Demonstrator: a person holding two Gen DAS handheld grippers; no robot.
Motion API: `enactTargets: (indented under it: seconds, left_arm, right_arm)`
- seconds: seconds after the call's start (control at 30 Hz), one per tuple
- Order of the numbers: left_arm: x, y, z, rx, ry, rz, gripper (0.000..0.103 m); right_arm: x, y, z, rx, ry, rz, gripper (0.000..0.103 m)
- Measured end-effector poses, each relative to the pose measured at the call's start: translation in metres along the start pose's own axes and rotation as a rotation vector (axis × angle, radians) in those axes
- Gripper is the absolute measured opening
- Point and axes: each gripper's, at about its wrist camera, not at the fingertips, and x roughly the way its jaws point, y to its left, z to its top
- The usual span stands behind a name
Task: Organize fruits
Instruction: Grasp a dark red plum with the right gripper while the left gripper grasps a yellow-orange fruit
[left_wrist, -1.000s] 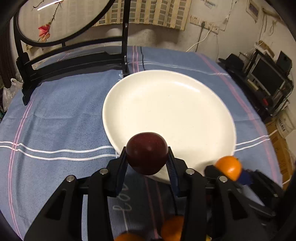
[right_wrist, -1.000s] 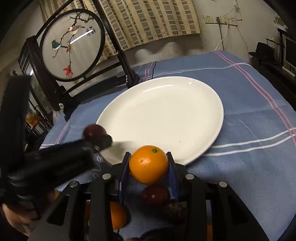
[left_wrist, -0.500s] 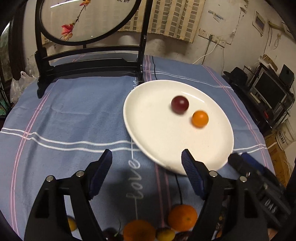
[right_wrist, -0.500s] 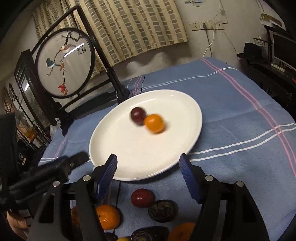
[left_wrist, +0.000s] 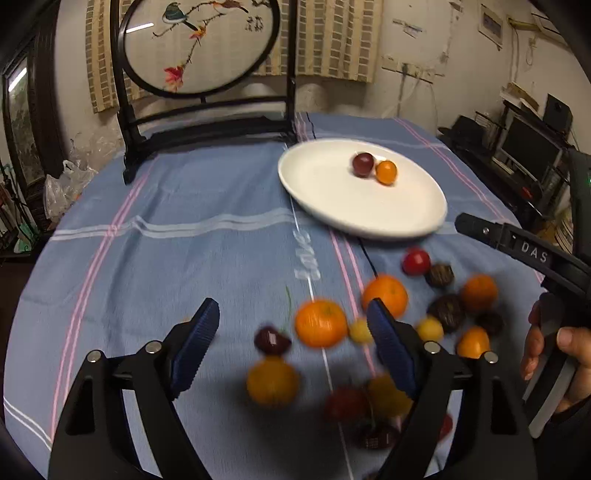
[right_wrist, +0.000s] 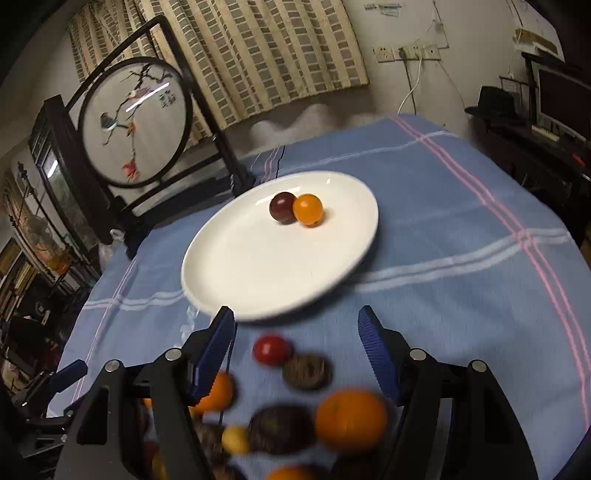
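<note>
Reference landmark: the white plate (left_wrist: 332, 199) on the blue tablecloth (left_wrist: 184, 236).

Left of the plate, at the far side of the cloth, stands a black-framed round screen (left_wrist: 195, 44) painted with a bird on a branch.

Left gripper (left_wrist: 293, 350): fingers spread wide, nothing held. It hovers on the near side of the plate, above the loose fruit. Between its blue pads (left_wrist: 195, 343) lie an orange (left_wrist: 320, 324), a dark red fruit (left_wrist: 272, 340) and a yellow-orange fruit (left_wrist: 272, 383); these are motion-blurred.

On the plate, toward its far side, a dark red plum (left_wrist: 362, 164) and a small orange (left_wrist: 386, 172) sit touching each other, the plum to the left. The right wrist view confirms the contact: plum (right_wrist: 283, 207), small orange (right_wrist: 308, 209).

Near side of the plate, off the rim, lies the unsorted pile: a bright red fruit (right_wrist: 271, 349) nearest the rim, a dark wrinkled fruit (right_wrist: 306, 371) just beside it, a large orange (right_wrist: 350, 419) and a small yellow fruit (right_wrist: 235, 438) nearer the camera.

Right gripper (right_wrist: 295, 354): fingers spread wide, nothing held, positioned over this pile with the plate (right_wrist: 258, 280) ahead of it. In the left wrist view its body is at the right of the plate, gripped by the person's hand (left_wrist: 569, 365).
</note>
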Motion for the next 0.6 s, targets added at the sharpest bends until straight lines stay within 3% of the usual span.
enactTargets:
  seconds: [0.2, 0.43, 0.6]
  left_arm:
    - [-0.01, -0.006, -0.04, 0.024, 0.054, -0.031, 0.08]
    - [-0.018, -0.008, -0.064, 0.022, 0.094, -0.074, 0.08]
    - [-0.026, -0.009, -0.078, 0.033, 0.121, -0.119, 0.08]
  right_arm:
    - [-0.034, 0.005, -0.043, -0.026, 0.022, 0.037, 0.07]
    - [-0.059, 0.001, -0.08, -0.045, 0.075, 0.009, 0.07]
    - [-0.073, 0.005, -0.098, -0.09, 0.106, 0.035, 0.07]
